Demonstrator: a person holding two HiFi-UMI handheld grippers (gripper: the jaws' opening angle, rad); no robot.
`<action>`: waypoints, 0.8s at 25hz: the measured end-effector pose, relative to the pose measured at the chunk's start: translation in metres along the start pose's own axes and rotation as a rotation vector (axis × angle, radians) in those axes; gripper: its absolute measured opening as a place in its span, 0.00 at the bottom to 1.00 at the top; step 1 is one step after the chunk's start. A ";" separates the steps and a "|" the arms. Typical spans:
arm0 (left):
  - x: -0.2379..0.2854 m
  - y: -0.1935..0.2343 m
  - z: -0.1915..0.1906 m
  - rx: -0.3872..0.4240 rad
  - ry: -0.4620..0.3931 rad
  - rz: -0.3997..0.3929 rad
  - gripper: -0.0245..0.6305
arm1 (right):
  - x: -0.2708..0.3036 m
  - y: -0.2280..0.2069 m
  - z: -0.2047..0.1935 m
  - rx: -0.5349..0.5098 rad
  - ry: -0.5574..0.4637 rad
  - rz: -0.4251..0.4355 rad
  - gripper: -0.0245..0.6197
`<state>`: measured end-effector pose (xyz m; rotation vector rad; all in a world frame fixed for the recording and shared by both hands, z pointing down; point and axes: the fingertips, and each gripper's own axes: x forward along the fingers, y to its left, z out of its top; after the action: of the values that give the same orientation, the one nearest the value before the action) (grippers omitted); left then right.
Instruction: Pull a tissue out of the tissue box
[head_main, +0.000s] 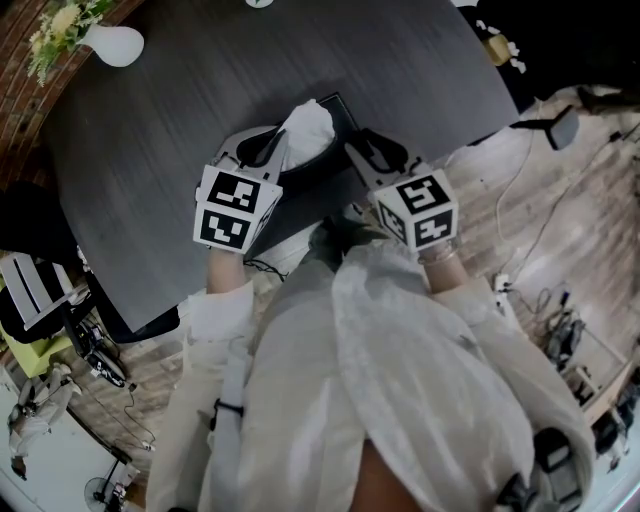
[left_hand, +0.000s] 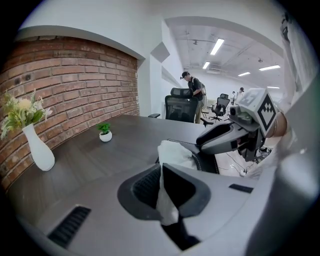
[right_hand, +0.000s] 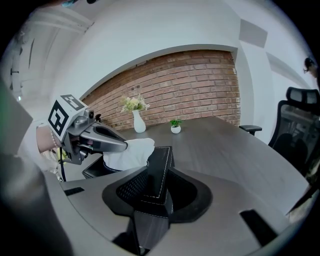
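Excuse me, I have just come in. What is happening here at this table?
A person works over a dark table with a hand-held gripper in each hand. The left gripper is shut on the white tissue that sticks up out of a black tissue box. The right gripper is clamped on the edge of the box, apparently to keep it in place. The tissue is not yet pulled free of the box.

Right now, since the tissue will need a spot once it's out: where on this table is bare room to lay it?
The table is bare beyond the tissue box toward the far right, and between the box and the vase at the far left. The near edge is crowded: left gripper shut on the tissue, right gripper clamping the box.
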<state>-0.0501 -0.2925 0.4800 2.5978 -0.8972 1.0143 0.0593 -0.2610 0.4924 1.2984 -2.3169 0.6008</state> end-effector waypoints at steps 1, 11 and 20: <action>0.000 0.000 0.000 -0.001 -0.002 -0.001 0.06 | 0.000 0.000 0.000 -0.001 0.001 0.001 0.21; -0.005 -0.002 0.004 -0.004 -0.022 -0.001 0.05 | 0.000 -0.001 0.000 0.005 -0.003 -0.009 0.21; -0.010 0.001 0.008 -0.002 -0.038 0.009 0.05 | 0.001 -0.001 -0.001 0.019 -0.003 0.000 0.21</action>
<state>-0.0521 -0.2915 0.4668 2.6219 -0.9192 0.9693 0.0598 -0.2617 0.4937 1.3090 -2.3191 0.6218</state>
